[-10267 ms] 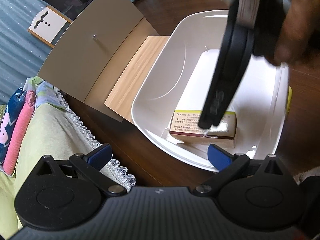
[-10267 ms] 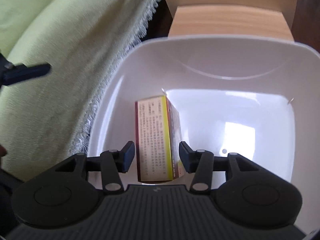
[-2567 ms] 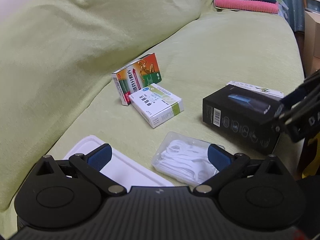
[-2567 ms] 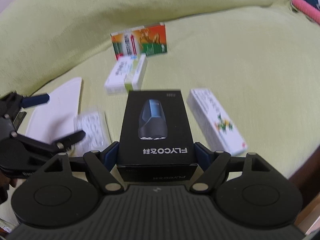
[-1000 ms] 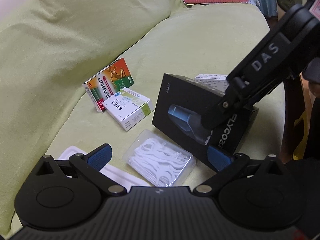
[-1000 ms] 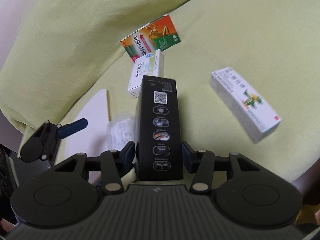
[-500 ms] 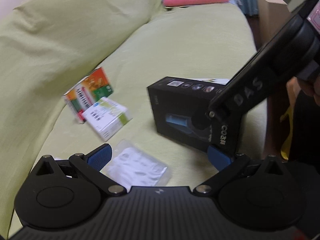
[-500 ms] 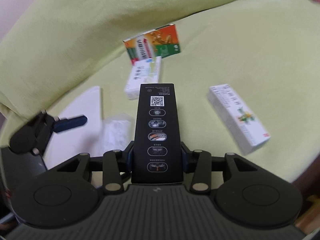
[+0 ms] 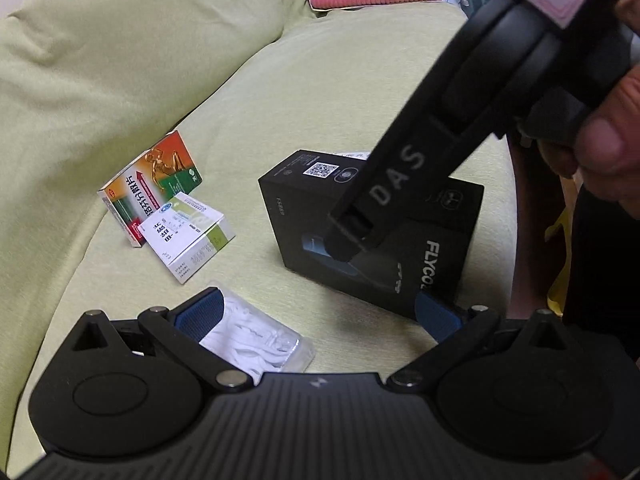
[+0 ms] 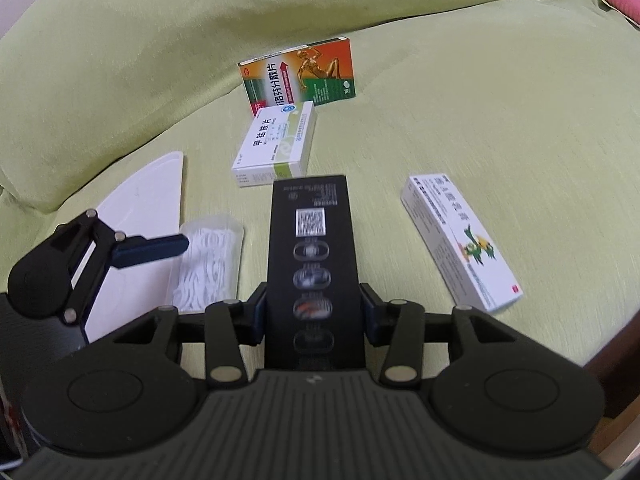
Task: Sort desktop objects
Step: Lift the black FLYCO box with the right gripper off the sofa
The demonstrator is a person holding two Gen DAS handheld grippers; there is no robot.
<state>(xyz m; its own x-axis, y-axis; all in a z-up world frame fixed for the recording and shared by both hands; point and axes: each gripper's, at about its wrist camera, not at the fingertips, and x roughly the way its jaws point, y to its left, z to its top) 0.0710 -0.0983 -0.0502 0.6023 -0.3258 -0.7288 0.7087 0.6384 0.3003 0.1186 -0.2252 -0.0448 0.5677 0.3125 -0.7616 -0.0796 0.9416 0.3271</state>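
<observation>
The right tongs (image 10: pixel 311 316) pinch the black box (image 10: pixel 314 264) by its narrow sides, jaws easing apart, with it standing on the green sofa (image 10: pixel 460 92). The left tongs (image 9: pixel 316 312) hang spread over the floss-pick packet (image 9: pixel 256 340), gripping nothing.

Left gripper (image 9: pixel 316 312): matte black plastic body, ribbed grey-black top plate with a small pale mark at its centre; two round disc housings, triangular cut-outs, silver screws at the linkage pivots; dark blue ribbed pads (image 9: pixel 200 312) on the jaws.

Right gripper (image 10: pixel 312 312): same build; seen from the side, white letters "DAS" on the black arm and a pink-and-white label higher up.
</observation>
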